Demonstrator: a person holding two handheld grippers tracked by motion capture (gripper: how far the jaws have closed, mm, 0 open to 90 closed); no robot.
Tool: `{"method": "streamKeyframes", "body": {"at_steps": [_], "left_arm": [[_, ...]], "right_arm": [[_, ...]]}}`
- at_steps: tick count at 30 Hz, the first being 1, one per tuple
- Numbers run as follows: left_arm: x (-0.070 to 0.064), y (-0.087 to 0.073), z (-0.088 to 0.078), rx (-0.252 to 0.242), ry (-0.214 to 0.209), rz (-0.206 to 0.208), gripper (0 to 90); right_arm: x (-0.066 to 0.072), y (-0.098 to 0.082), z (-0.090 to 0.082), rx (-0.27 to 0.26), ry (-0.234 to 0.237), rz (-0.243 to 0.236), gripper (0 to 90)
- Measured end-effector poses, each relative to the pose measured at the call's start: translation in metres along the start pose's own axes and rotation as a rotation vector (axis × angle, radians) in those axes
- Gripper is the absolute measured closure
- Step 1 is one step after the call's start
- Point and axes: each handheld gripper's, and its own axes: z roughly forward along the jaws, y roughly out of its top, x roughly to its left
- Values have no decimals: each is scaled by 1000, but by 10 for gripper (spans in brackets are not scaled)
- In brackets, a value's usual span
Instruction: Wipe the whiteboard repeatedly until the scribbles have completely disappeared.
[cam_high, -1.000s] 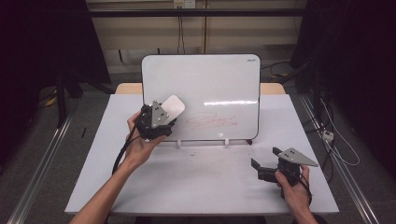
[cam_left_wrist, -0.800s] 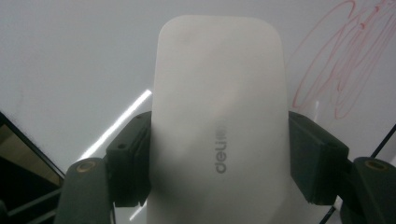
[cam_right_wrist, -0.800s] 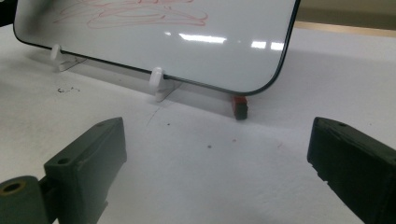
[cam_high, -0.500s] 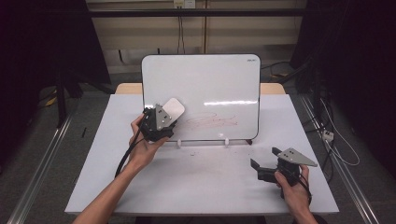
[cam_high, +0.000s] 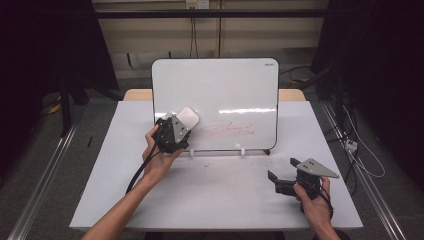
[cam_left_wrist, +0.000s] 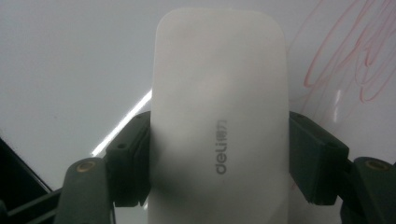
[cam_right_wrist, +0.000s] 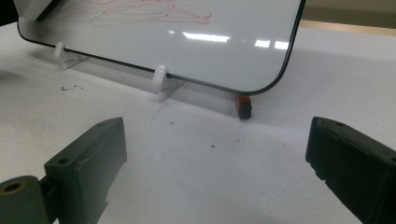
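— Since a second ago my left gripper (cam_high: 176, 131) has slid a little right along the upright white-faced, black-rimmed whiteboard (cam_high: 215, 90), toward the red marker scribble (cam_high: 225, 130).

— What's in it?

— A white rounded plastic eraser (cam_left_wrist: 219, 116), clamped between both jaws and held at the board, left of the scribble. My right gripper (cam_high: 287, 182) rests low on the white table (cam_high: 225, 200), jaws wide apart, holding nothing.

— Next?

— Wiping, I'd judge: press flat, sweep right across the red lines.
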Motion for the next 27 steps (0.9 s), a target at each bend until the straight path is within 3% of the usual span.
{"method": "streamKeyframes", "body": {"at_steps": [5,10,17,27], "left_arm": [[-3,1,0,3,10,-14,309],[-9,2,1,6,5,1,309],[-29,3,3,22,-23,58,309],[-22,6,3,39,-45,57,309]], "right_arm": [[1,0,0,1,-1,0,52],[1,0,1,3,3,-4,53],[1,0,0,-1,4,-3,53],[0,0,-1,-3,2,1,52]]}}
